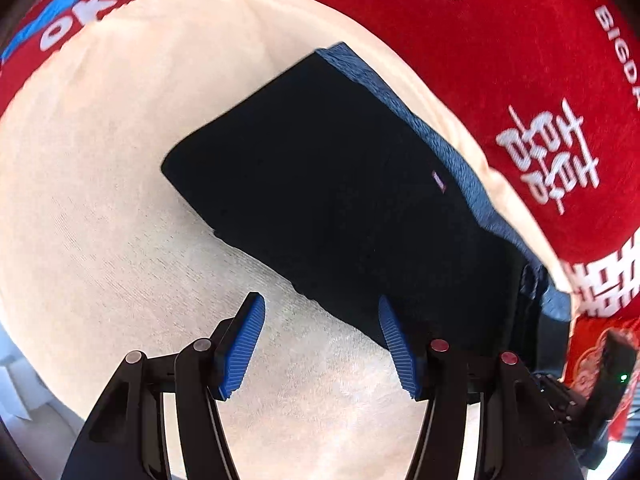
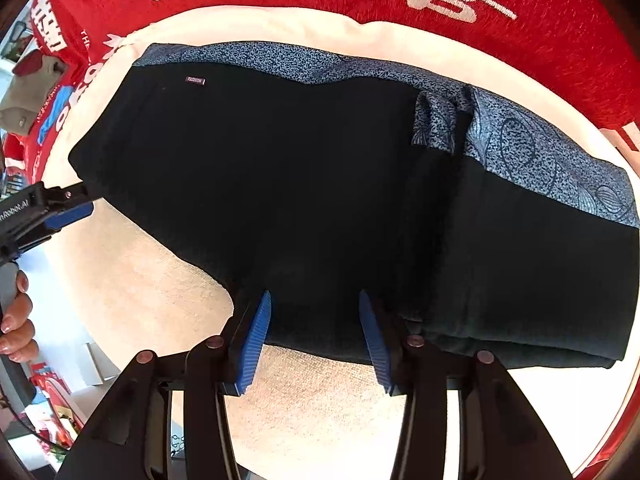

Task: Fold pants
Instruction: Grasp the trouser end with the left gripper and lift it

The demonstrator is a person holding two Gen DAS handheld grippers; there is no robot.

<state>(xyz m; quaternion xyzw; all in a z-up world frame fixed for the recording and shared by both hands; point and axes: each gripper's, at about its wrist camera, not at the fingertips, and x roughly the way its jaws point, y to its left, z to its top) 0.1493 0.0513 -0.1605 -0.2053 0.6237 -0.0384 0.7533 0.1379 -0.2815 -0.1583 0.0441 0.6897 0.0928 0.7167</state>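
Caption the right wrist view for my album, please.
Open right gripper at the near edge of folded black pants on a cream cloth.

black pants (image 2: 304, 184) lie on cream towel (image 1: 100, 200).

Pants (image 2: 280, 184): small tag (image 2: 195, 81) near the top-left corner of the folded stack reads "FASHION". Left gripper (image 2: 72, 210): body marked "…nRobot.AI", start cut off. Red cloth (image 1: 500, 48): white print, "THE BIGDA…" along its right edge, "okay" at top-left, plus Chinese characters I can't make out.
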